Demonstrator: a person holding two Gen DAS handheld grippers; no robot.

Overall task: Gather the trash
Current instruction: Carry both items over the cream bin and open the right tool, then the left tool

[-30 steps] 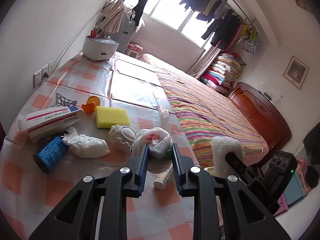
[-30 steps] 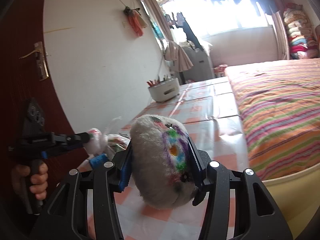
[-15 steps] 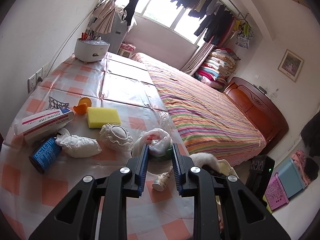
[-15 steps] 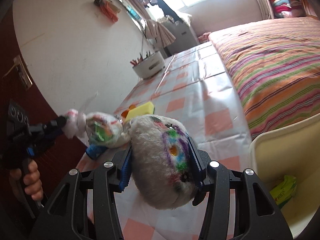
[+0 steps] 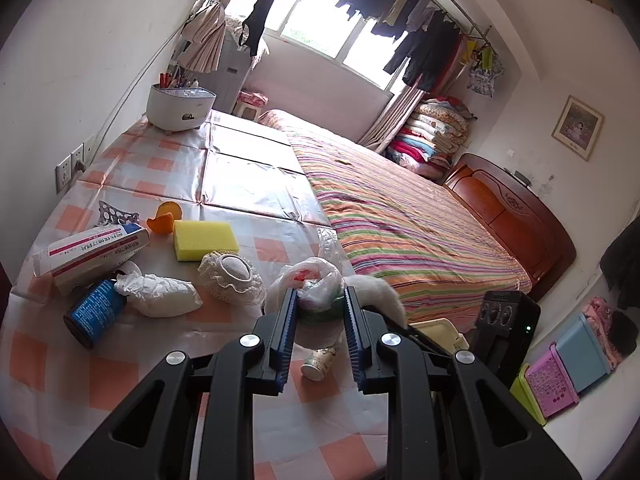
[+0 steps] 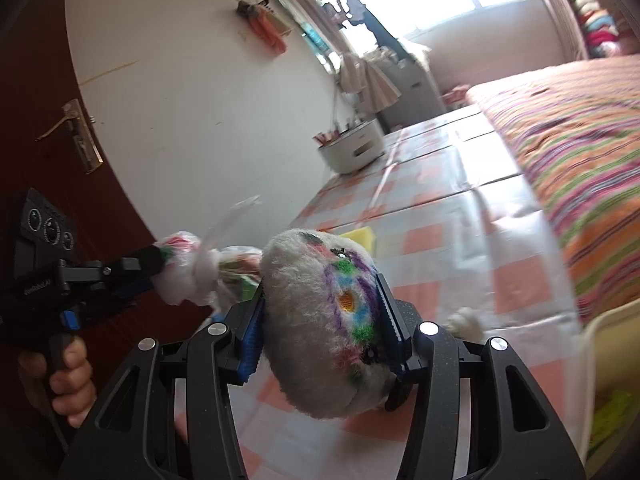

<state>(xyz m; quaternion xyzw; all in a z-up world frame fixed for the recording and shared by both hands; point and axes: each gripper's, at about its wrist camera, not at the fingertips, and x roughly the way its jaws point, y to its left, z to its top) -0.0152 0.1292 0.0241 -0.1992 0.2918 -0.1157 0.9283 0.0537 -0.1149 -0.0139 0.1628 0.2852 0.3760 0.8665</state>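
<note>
Up close in the left wrist view, the left gripper [image 5: 320, 312] pinches a knotted plastic bag [image 5: 316, 284] between its blue pads, above the checked table [image 5: 248, 184]. At ten o'clock lie a lace mask [image 5: 232, 276], a crumpled tissue [image 5: 160, 292], a blue can [image 5: 94, 312], a box [image 5: 92, 248] and a sponge [image 5: 204, 239]. A small cup [image 5: 320, 360] lies below the jaws. At three o'clock a white plush [image 5: 380, 292] shows.

From the right wrist view, the right gripper [image 6: 320, 320] clamps that plush [image 6: 324, 332], its jaws pressed into the fur. At nine o'clock the left gripper [image 6: 136, 272] holds the bag [image 6: 188, 272], a hand [image 6: 68, 380] on its handle. A cream bin [image 6: 600, 344] stands at four o'clock.
</note>
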